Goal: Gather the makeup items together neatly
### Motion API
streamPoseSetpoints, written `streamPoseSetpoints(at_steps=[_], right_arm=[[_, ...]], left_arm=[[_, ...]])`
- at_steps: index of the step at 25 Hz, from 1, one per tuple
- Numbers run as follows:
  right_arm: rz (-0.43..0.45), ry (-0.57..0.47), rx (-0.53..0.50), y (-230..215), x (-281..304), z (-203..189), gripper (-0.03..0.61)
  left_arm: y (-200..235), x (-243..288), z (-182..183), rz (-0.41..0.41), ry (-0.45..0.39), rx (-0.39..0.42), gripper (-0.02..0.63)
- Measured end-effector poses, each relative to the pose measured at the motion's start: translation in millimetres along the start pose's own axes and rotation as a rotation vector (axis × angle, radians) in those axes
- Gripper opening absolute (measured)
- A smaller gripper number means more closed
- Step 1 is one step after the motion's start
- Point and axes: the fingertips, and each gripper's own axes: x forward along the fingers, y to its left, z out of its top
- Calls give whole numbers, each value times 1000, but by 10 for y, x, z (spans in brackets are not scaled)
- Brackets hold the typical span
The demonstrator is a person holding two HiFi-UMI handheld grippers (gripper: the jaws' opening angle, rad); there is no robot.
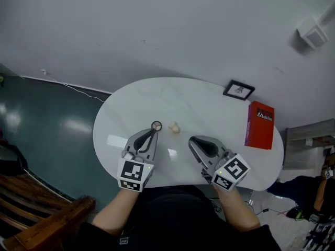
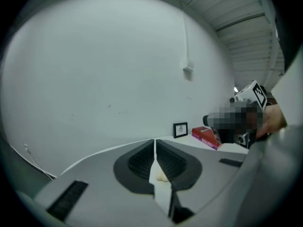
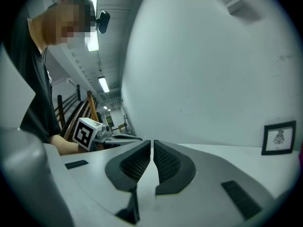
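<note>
1. Left gripper (image 1: pixel 154 133): grey plastic, ribbed black pads; jaws closed together, empty, probably between picks.
2. Right gripper (image 1: pixel 192 140): same build, jaws pressed together on nothing.
3. Small round dark-rimmed makeup disc (image 1: pixel 156 125): just ahead of the left jaws. Cream rounded lump (image 1: pixel 174 127): beside it, seemingly grouped already.
4. Glossy white oval bench (image 1: pixel 131 106).
5. Red cardboard box (image 1: pixel 260 125) and black framed picture (image 1: pixel 238 90): well beyond the right jaws.

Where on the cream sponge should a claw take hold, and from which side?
Probably across its rounded body, from above. The sponge is small and low on the table, standing apart from the round item, so jaws could drop either side.
</note>
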Motion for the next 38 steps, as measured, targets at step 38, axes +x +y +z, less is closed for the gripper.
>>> streamPoseSetpoints(at_steps=[38], right_arm=[[-83,419,-148,-903,860,-1823,132]], left_arm=[[254,-343,-173,157,2,-139,15]])
